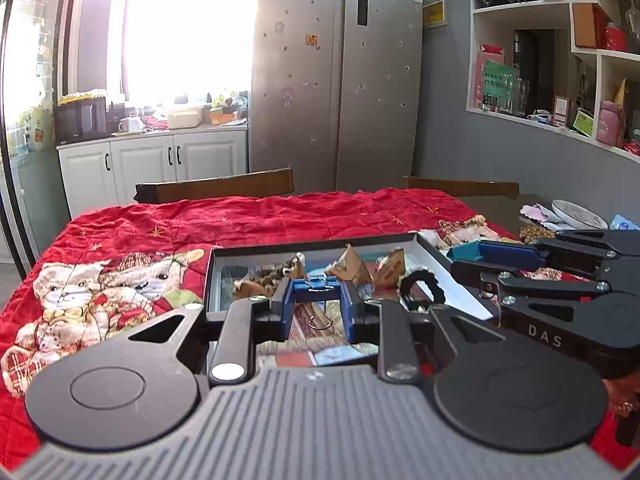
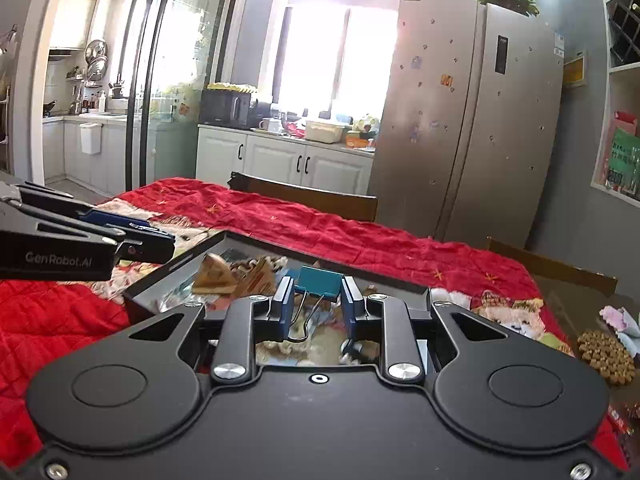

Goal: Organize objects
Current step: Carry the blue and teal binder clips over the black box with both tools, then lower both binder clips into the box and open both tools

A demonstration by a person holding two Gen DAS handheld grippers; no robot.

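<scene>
A shallow black tray (image 1: 320, 241) lies on the red blanket and holds several brown hair claws (image 1: 352, 266) and a black scrunchie (image 1: 422, 286). My left gripper (image 1: 318, 290) is shut on a blue binder clip (image 1: 316, 289), held just above the tray's near part. My right gripper (image 2: 318, 286) is shut on a teal binder clip (image 2: 320, 280) over the tray (image 2: 176, 266); it shows in the left wrist view (image 1: 466, 252) at the tray's right rim. The left gripper (image 2: 160, 242) shows at the left of the right wrist view.
A red blanket (image 1: 260, 216) with bear print covers the table. Two wooden chair backs (image 1: 216, 188) stand at the far edge. At the right lie a plate (image 1: 578, 214), a brown beaded mat (image 2: 606, 356) and small cloths. A fridge (image 1: 340, 80) and cabinets stand behind.
</scene>
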